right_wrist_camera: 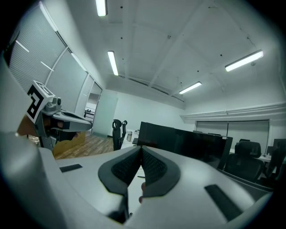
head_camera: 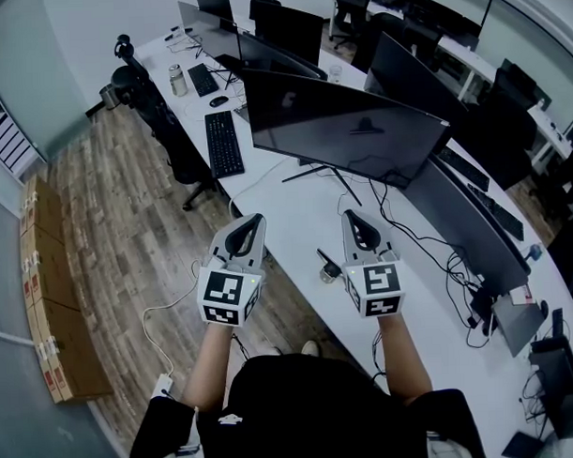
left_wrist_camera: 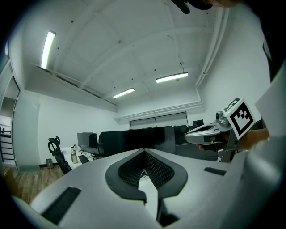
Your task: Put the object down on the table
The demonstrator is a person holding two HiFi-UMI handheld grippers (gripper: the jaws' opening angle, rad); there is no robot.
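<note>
A small dark object with a pale round end lies on the white table, between and just below my two grippers. My left gripper hovers over the table's front edge, jaws shut with nothing between them. My right gripper hangs level with it over the table, also shut and empty. In the left gripper view the black ribbed pads meet at the tip, and the right gripper shows at the side. In the right gripper view the pads are pressed together, and the left gripper shows at the left.
A wide dark monitor stands on the table right behind the grippers, its stand close ahead. Cables trail on the right. A keyboard, a bottle and an office chair lie further left. Cardboard boxes line the wooden floor.
</note>
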